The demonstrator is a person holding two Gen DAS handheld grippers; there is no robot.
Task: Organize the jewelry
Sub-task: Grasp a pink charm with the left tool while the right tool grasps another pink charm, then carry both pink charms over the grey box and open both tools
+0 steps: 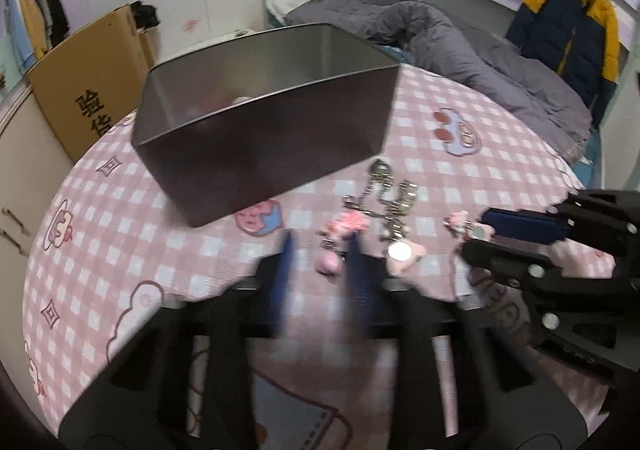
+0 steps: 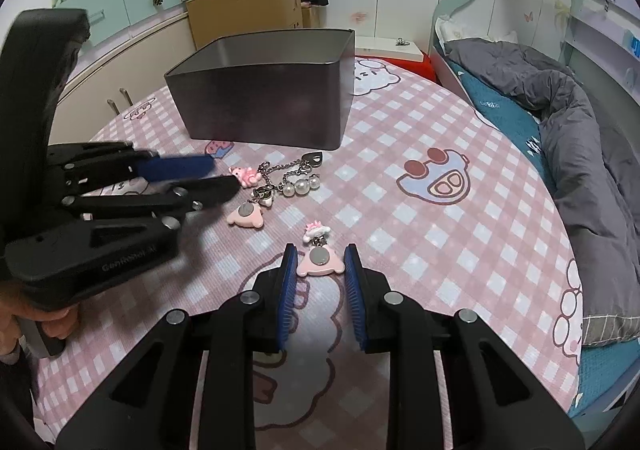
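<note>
a dark metal tin (image 2: pixel 272 90) is standing open on the pink checked tablecloth (image 2: pixel 440 234), well ahead of both grippers, and nothing is lying between it and them but the jewelry. a grey quilt (image 2: pixel 568 130) is resting on the bed to the right of the table, and a cardboard box (image 2: pixel 244 14) is standing behind the tin.

the right gripper (image 2: pixel 320 264) is pointing down at the cloth – its blue pads are sitting close on each side of a pink bear-shaped charm (image 2: pixel 320 262) with a round silver disc, and they seem to be pinching it. a small pink and white piece is hanging at the far end of this charm.

the left gripper (image 2: pixel 224 174) is reaching in from the left, its jaws nearly together around a small pink figure (image 2: pixel 244 175) at the end of a chain with pearls (image 2: pixel 300 186). a second pink charm (image 2: pixel 245 216) is lying just beside its tip.

the left wrist view is blurred – there the fingers look apart, and i cannot tell if the pads are really pressing. inside the tin something pink (image 1: pixel 240 101) is showing, too hidden to name.
</note>
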